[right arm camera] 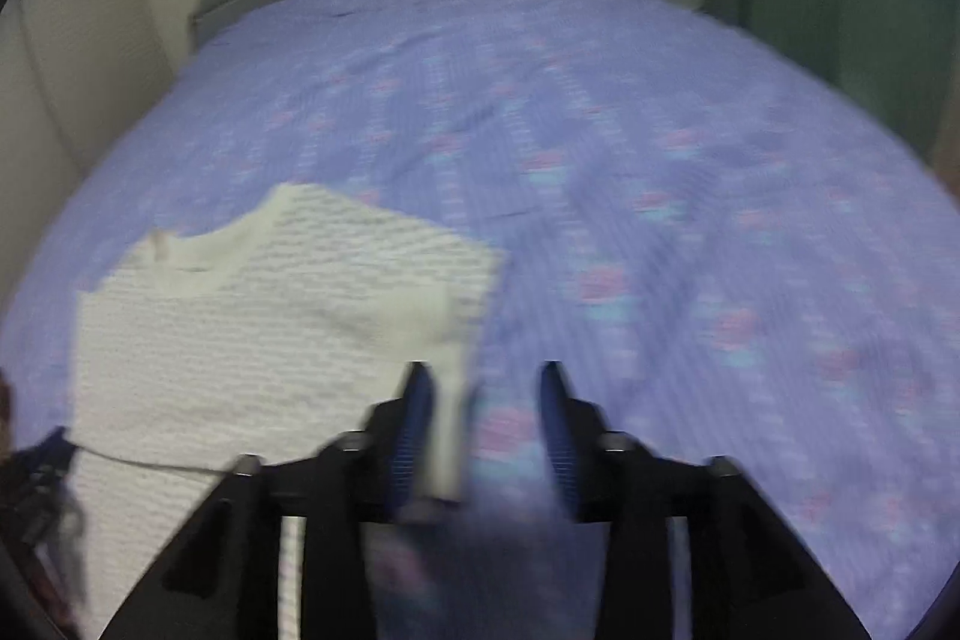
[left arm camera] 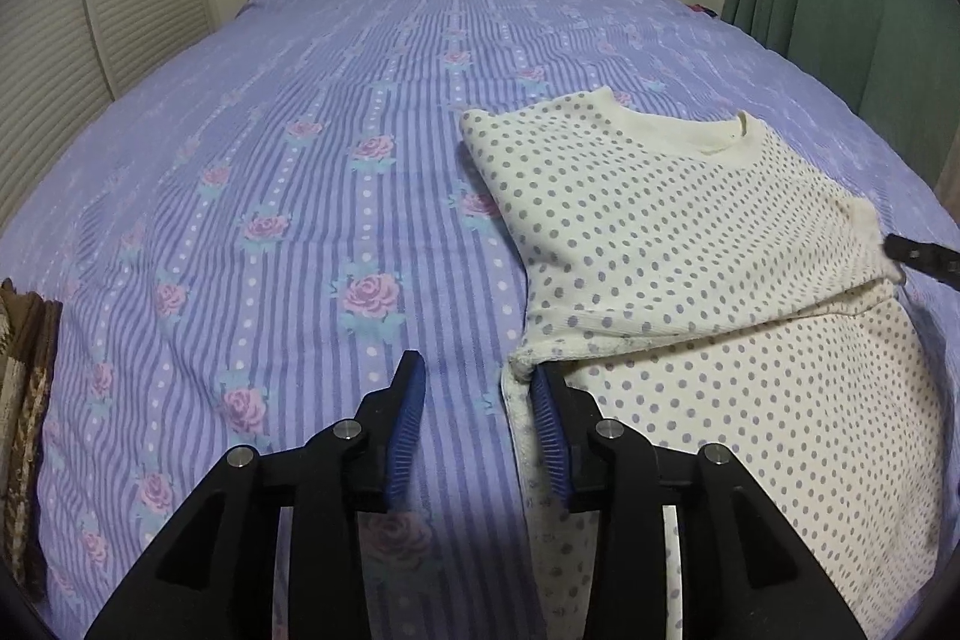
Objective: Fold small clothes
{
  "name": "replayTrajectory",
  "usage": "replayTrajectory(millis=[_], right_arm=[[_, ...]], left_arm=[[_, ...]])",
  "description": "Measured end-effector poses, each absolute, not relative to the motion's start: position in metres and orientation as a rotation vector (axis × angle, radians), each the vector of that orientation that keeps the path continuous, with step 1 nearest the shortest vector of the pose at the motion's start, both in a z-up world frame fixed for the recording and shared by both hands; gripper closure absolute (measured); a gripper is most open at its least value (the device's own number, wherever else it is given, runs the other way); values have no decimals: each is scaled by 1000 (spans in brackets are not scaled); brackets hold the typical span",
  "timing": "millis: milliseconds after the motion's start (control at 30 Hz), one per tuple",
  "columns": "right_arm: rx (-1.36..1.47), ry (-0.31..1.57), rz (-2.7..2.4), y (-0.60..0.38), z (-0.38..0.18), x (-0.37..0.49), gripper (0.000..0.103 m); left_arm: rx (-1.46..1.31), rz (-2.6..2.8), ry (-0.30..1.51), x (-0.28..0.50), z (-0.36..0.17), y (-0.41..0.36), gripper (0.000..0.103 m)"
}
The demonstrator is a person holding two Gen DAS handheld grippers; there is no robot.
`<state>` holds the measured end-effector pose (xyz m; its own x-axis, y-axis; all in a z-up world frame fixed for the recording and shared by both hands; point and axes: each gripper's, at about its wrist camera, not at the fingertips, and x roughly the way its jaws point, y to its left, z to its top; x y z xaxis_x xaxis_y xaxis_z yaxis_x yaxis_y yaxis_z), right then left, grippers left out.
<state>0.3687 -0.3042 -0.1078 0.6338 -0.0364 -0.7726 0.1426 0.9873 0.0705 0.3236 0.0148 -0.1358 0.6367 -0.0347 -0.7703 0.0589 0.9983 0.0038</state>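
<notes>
Top (left arm camera: 660, 232) edge seemingly touches left hand-held gripper (left arm camera: 480, 388), jaws parted.

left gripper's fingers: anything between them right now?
Only bare bedspread, per the left wrist view. The left gripper is open; the dotted top's folded edge lies against the outer side of the fingertip nearer it, not in the gap.
</notes>
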Motion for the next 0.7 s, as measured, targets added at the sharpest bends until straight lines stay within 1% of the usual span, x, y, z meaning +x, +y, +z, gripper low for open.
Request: replayTrajectory(millis=[133,233,367,500,600,700], right_arm=[[211,847,-58,-317,-96,332,62],[188,863,-9,-306,-97,318,62],[152,899,26,-294,-107,322,62],[161,943,33,-293,-117,327,65],[114,927,26,-286,-117,324,65],[148,910,34,-286,-119,330,66]], left_arm=[[47,-57,882,320,-133,12,64],[61,-39,888,322,-132,11,61],[54,-50,906,327,-134,14,61],[76,-58,903,326,-136,14,60],[77,-57,902,328,-138,13,60],[81,-57,898,328,-138,12,60]])
